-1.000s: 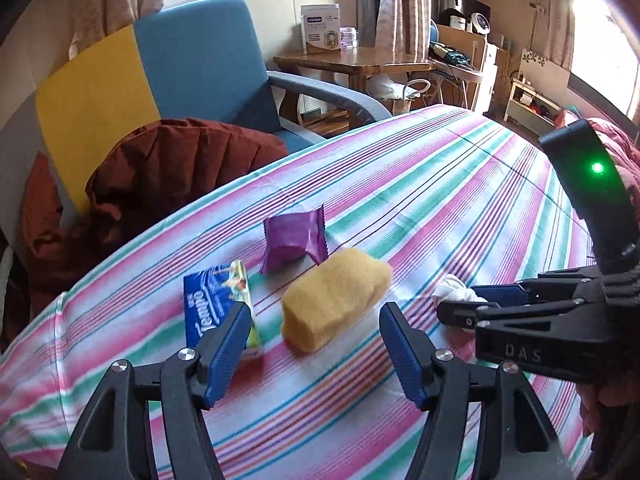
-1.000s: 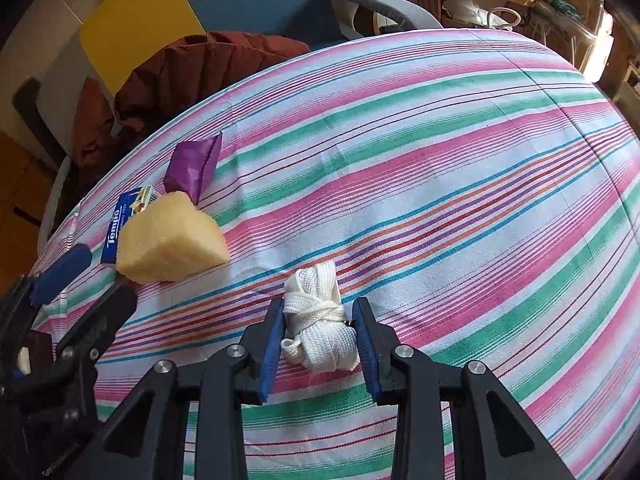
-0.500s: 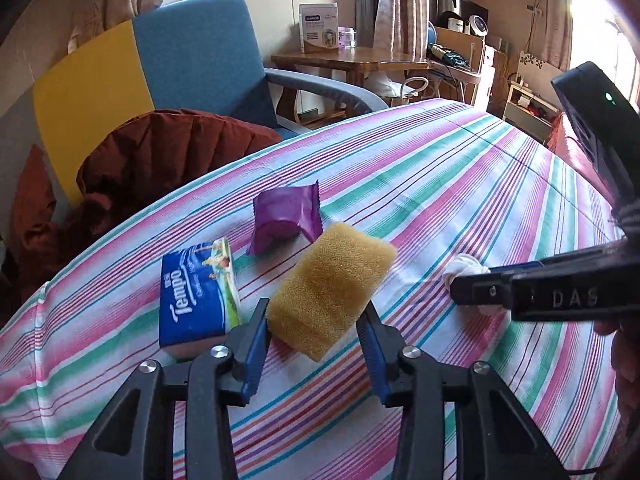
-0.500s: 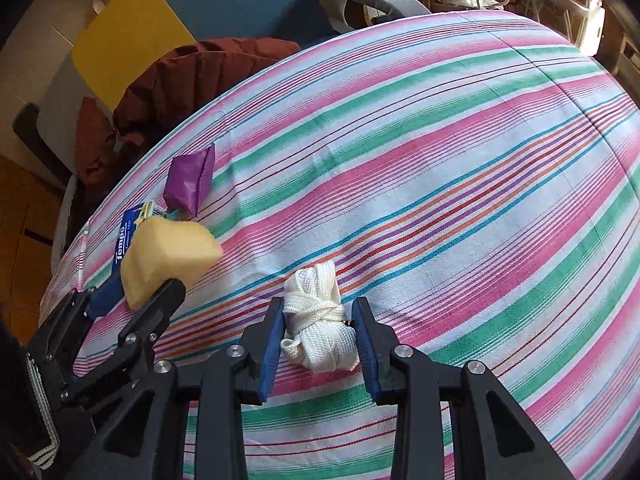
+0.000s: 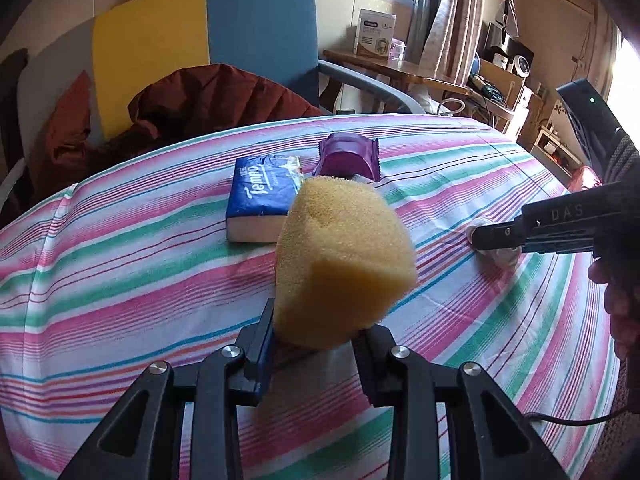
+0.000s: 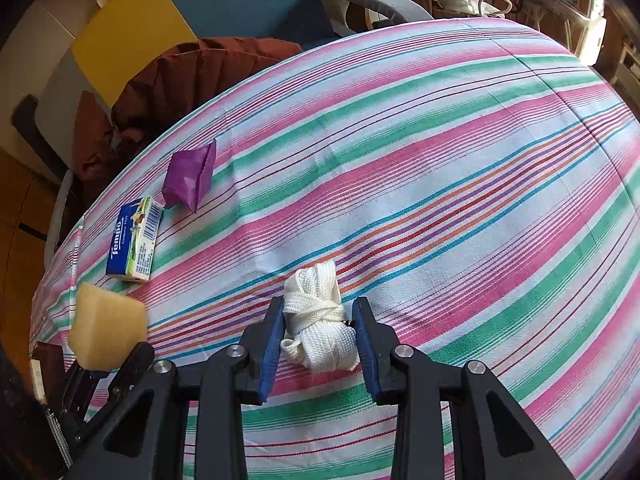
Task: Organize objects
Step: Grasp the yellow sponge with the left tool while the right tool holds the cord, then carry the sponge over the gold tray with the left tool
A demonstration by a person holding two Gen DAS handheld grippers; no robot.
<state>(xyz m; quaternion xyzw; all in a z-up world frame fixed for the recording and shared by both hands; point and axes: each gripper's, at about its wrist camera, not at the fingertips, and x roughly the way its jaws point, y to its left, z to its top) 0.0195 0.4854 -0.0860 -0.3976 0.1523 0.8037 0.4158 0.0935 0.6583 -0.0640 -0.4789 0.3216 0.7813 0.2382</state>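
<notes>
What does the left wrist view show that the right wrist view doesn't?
Left wrist only: the wooden side table with a white box, the curtains, and the hand on the right gripper.

Right wrist only: the right gripper head-on, shut on the white cord bundle, whose weave is clear here.

Both: the sponge between the left gripper's closing jaws, pads pressing it, the tissue pack, purple packet, striped cloth, chair and brown garment.
</notes>
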